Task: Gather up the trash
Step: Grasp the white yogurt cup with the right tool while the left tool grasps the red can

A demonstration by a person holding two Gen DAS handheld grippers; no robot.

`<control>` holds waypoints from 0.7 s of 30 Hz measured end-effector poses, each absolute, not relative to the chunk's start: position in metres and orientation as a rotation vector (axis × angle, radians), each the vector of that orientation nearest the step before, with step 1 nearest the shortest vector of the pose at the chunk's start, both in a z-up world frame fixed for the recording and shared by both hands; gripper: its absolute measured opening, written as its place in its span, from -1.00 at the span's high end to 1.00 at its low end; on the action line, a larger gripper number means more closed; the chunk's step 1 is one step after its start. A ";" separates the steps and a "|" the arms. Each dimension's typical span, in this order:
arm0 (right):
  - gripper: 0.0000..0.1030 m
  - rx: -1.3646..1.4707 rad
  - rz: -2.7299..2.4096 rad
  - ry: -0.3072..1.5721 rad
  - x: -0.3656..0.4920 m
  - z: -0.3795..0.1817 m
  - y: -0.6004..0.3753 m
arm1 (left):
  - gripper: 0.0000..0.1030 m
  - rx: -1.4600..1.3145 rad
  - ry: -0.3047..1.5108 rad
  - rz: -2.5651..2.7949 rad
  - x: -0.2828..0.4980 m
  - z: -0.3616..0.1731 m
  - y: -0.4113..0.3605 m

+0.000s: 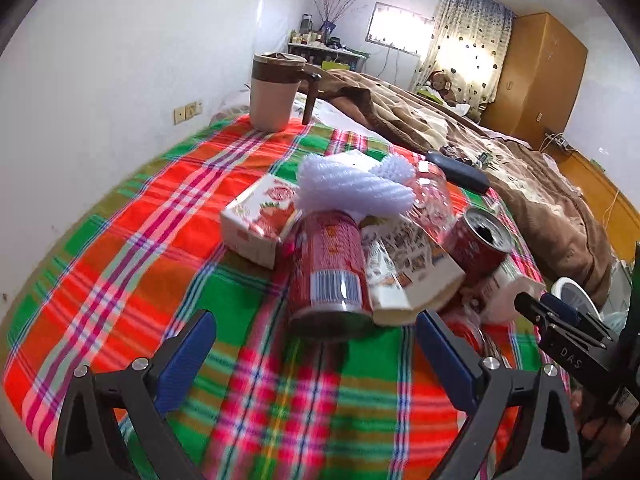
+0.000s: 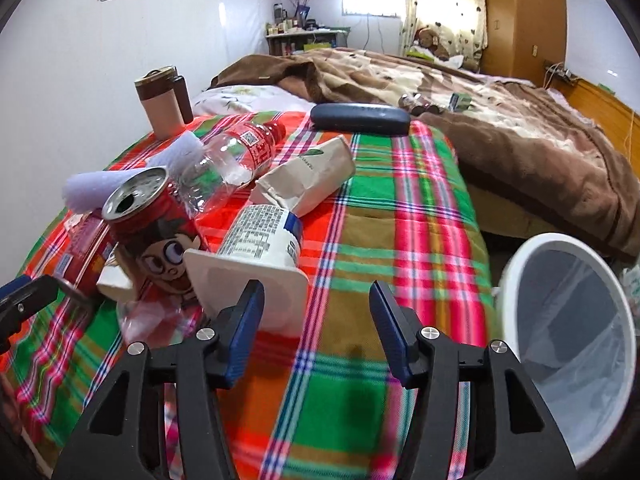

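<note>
Hovering empty w/ jaws wide, left gripper faces near red can: light, thin-walled, slick, so grip mid-body; right gripper likewise open, empty.

Left tongs, right tongs, black angular frames, blue ribbed pads, silver screws

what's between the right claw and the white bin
Nothing but bare plaid blanket and the bed's edge; the right wrist view shows the open right claw empty, with the white bin just to its right.
</note>
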State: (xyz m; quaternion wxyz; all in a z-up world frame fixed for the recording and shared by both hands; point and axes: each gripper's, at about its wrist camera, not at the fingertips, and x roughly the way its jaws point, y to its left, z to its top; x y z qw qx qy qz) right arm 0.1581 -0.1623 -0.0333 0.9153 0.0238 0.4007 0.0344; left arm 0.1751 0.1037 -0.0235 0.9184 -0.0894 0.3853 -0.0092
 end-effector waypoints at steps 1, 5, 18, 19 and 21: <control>-0.02 0.054 0.073 0.827 0.160 -0.034 -0.162 | -0.96 -0.172 0.796 -0.018 0.180 -0.024 0.103; 0.03 0.069 0.093 0.831 0.168 -0.037 -0.159 | -0.80 -0.173 0.816 -0.034 0.195 -0.029 0.105; 0.55 0.133 0.118 0.856 0.187 -0.040 -0.159 | -0.40 -0.149 0.870 -0.028 0.229 -0.042 0.098; 0.63 0.138 0.116 0.855 0.187 -0.040 -0.160 | -0.36 -0.152 0.882 -0.031 0.231 -0.044 0.097; 0.72 0.147 0.117 0.850 0.187 -0.040 -0.161 | -0.20 -0.147 0.883 -0.038 0.232 -0.045 0.095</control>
